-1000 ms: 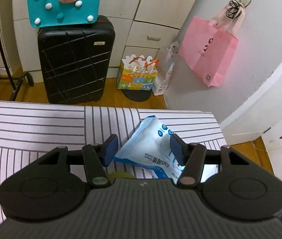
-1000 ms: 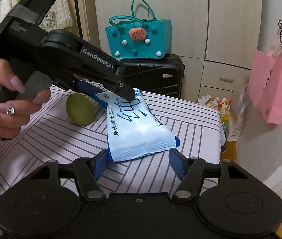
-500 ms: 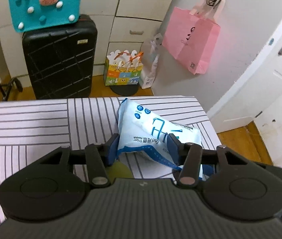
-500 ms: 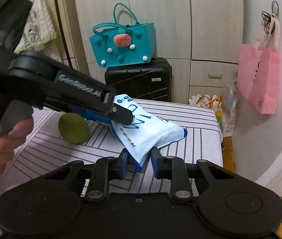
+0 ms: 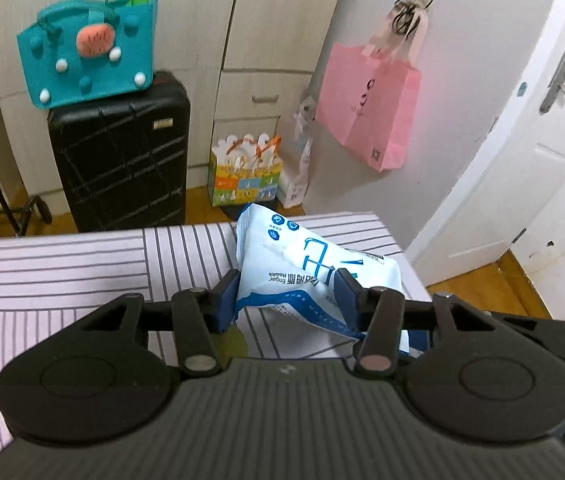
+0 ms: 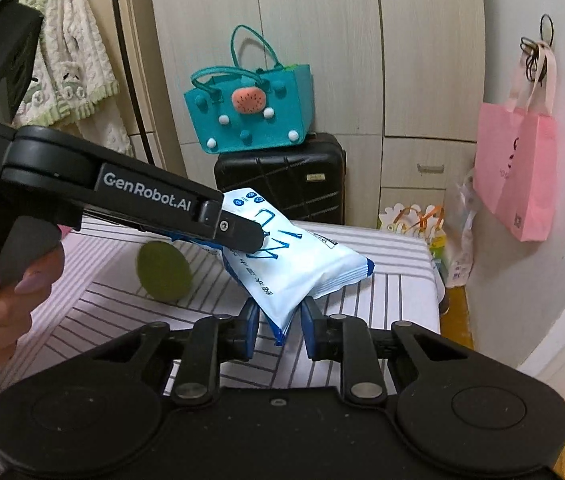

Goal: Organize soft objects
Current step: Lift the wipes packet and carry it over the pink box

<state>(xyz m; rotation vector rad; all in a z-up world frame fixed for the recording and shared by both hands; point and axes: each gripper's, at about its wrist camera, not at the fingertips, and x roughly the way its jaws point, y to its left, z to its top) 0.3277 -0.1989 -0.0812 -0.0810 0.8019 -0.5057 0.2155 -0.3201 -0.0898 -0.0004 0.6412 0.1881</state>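
We see a room lit evenly and fairly brightly by soft indoor light, with no hard glare. Both views bend strongly at the edges: the door [image 5: 538, 152] curves like a bow and the cupboard [image 6: 322, 40] fronts lean inward. The left view is slightly smeared, most on the teal bag [image 5: 90, 60], while the right view is sharper. A faint pink cast spreads on the wall around the pink bag [image 5: 370, 104]. Shadows on the striped surface [image 5: 62, 264] stay weak.

Right gripper [image 6: 280, 320] jaws, wide apart 1 s ago, now pinch lower end of wipes pack [image 6: 294, 268]. Left gripper [image 5: 288, 300] jaws narrower too, squeezing pack, which is raised off striped tabletop [image 6: 382, 300].
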